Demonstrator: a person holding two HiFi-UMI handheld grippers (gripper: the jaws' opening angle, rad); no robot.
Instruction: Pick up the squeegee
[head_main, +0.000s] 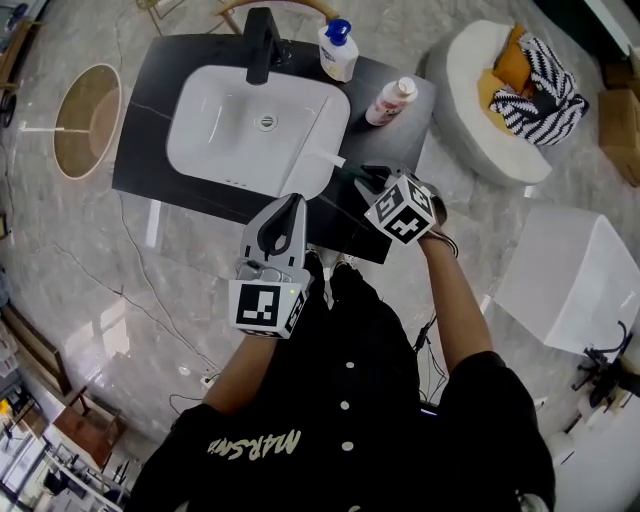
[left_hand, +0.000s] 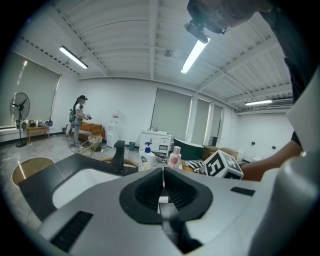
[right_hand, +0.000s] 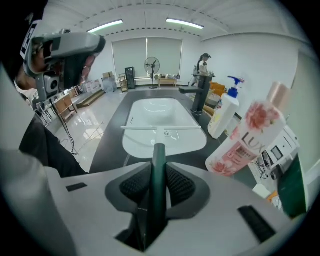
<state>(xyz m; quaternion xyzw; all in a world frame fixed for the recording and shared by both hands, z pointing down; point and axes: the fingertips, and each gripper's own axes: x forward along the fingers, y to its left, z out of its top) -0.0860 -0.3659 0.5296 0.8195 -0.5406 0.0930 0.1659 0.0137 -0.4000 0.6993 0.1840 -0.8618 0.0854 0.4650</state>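
Head view: the left hand-held gripper hangs above the counter's front edge. The right hand-held gripper has the squeegee just ahead of it.

Left gripper view: jaws pressed together, nothing between.

Right gripper view: jaws clamp the squeegee's dark handle. The white blade is ahead and a pink bottle is to the right.

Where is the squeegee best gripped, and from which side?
Take the squeegee by its dark green handle, not the thin white blade. The handle is a straight narrow bar that fits between two pads, and the blade sits crosswise at its far end. Come from the handle's free end, in line with it, as the right hand-held gripper grips it now.
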